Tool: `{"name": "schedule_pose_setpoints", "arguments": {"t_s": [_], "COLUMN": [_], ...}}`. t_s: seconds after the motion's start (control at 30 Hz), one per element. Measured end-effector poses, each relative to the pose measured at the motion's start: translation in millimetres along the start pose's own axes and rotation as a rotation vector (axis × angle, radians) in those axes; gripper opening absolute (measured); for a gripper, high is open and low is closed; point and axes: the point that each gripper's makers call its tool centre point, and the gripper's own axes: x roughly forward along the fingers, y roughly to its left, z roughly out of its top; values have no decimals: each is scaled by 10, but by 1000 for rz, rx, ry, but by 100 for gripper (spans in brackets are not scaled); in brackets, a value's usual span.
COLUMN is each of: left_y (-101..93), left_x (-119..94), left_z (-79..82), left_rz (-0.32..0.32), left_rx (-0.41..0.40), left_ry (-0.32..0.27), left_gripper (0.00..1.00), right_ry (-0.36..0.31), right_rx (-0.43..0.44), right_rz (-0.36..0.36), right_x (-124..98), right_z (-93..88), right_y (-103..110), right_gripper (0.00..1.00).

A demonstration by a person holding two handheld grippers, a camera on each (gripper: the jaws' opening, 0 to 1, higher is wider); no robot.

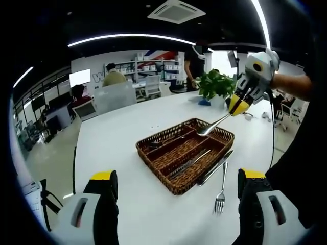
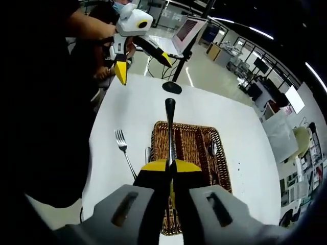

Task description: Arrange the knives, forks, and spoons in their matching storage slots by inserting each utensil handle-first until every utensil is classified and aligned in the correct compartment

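Left gripper view: the left gripper hangs open above the white surface, its yellow-tipped jaws wide apart and holding nothing. A wicker tray sits ahead, its compartments holding utensils that lie along their length. A fork lies on the surface just beside the tray, tines toward the camera. The right gripper enters from the upper right, held in a hand, clamping a spoon whose bowl slants down over the tray's far end. Wall lettering behind is too blurred to read.

Right gripper view: the right gripper is closed on the spoon, its long axis pointing straight away over the tray. The fork lies left of the tray.
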Motion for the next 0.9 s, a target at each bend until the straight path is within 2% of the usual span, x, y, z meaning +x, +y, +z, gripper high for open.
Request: {"name": "schedule_pose_setpoints", "arguments": {"t_s": [0.4, 0.8, 0.9], "left_y": [-48, -244, -296], "left_x": [-13, 0, -4], "left_z": [7, 152, 226], "left_rz": [-2, -12, -21], "left_rx": [2, 23, 63], "left_ry": [5, 27, 39], "left_gripper": [99, 99, 99], "right_ry": [6, 12, -1], "right_rx": [-41, -55, -57], "right_rz": [1, -5, -6], "right_x": [33, 78, 101], "right_z": [8, -2, 8], "right_y": [-51, -208, -252], "right_gripper": [0, 0, 0]}}
